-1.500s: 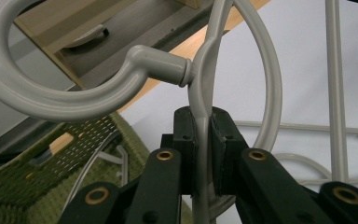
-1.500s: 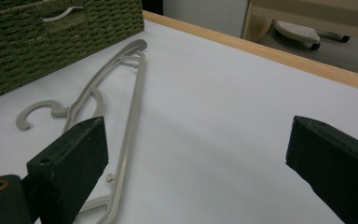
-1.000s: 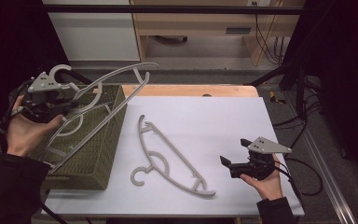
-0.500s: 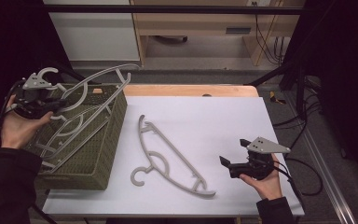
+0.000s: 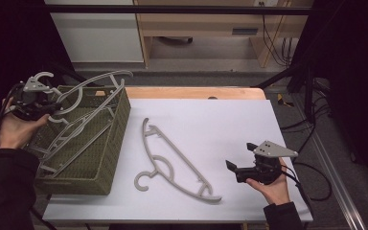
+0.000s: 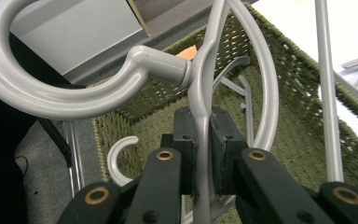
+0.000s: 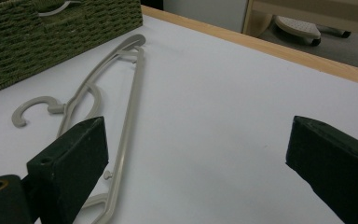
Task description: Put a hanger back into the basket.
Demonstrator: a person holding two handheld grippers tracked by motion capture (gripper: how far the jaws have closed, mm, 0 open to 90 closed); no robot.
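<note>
Left gripper [image 6: 203,154] clamped tight on the grey hanger [image 6: 205,84], pinching its thin frame just below the hook, over the green woven basket [image 5: 110,139] where more hangers already lie. Right gripper [image 5: 242,167] spread wide and empty, the beige hanger [image 7: 126,107] flat on the white table [image 5: 230,124] ahead-left of its fingers. Judged roughly halfway: held hanger yet to be let go, one yet to be collected

Your left hand [image 5: 14,127] sits at far left, wrist bent, forearm in a dark sleeve rising from the lower left corner. Your left gripper [image 5: 45,103] points toward the right, jaws clamped tight on a hanger [image 6: 200,107] near its hook. Your right hand [image 5: 273,187] rests low at right, palm up. Your right gripper [image 5: 237,170] points left, about level, jaws spread wide, nothing between them.
</note>
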